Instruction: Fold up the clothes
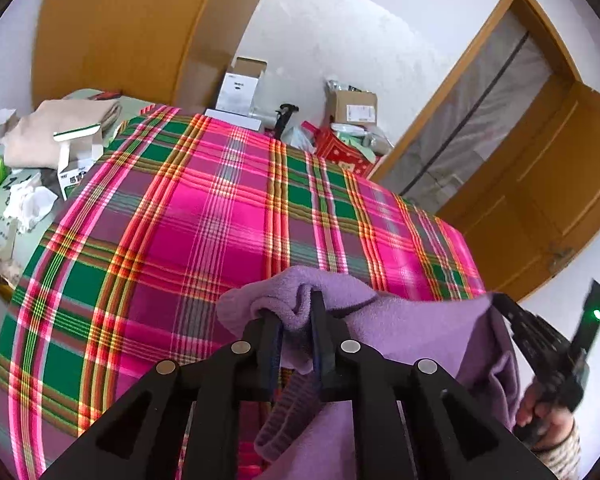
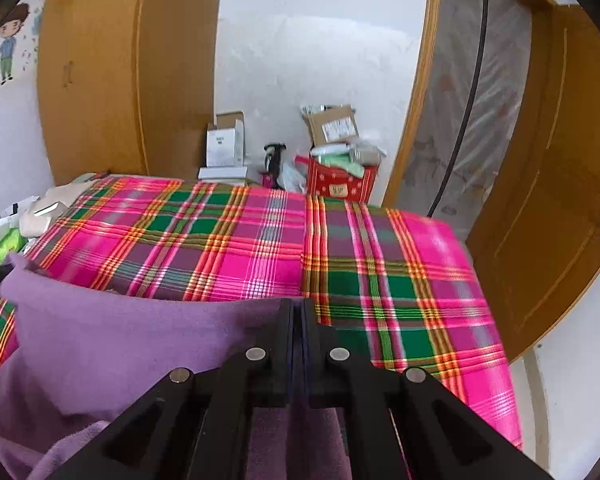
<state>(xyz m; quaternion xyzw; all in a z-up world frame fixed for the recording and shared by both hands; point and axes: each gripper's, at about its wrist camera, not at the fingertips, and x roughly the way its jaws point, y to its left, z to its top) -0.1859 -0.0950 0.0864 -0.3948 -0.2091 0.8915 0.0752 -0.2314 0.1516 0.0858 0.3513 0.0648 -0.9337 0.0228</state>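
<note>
Your left gripper (image 1: 296, 320) and right gripper (image 2: 299, 320) each clamp the purple garment (image 2: 132, 336), held raised over the near edge of the plaid bedcover (image 1: 228, 208). No fold is visible; judge folding barely begun.

A soft purple fleece garment (image 1: 412, 320) with a ribbed cuff hangs bunched and lifted at the near edge, stretched left to right above the pink-and-green plaid bedspread (image 1: 204, 216).
</note>
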